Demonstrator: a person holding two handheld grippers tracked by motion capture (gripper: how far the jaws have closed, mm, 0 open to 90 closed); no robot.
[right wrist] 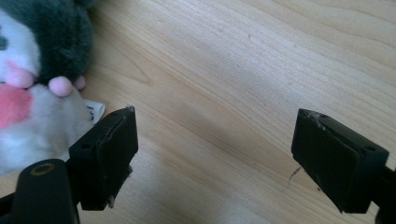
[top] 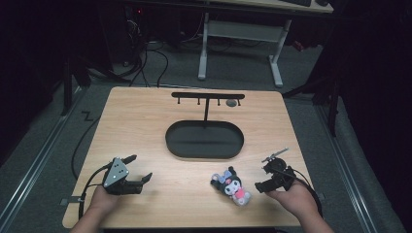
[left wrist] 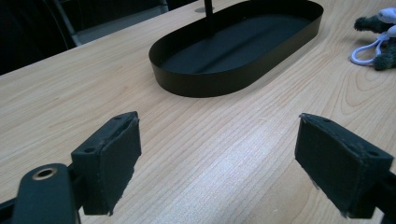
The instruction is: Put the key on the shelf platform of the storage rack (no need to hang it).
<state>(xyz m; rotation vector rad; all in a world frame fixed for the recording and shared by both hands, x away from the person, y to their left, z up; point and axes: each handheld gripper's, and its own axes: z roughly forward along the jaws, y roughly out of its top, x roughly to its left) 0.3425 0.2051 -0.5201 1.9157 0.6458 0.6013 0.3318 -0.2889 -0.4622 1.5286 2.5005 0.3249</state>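
I hold my left gripper (top: 138,168) over the wooden worktop (top: 145,121), on the near-left side of the black oval tray (top: 204,140). Its jaws stand wide apart and nothing is between them; in the left gripper view I see only bare wood in the gap. My right gripper (top: 266,177) is on the near-right side of the tray, and its jaws are also apart with nothing held.

The plush toy (top: 231,186) lies on the worktop in front of the tray, between my two grippers and nearer to the right one. In the right gripper view the plush toy (right wrist: 32,70) is cut off by the left edge, and a small white label beside it is partly hidden behind my left jaw.

A thin post rises from the tray and carries a black bar (top: 208,95) with small hooks. Something small hangs near the right end of the bar, but I cannot make out what it is.
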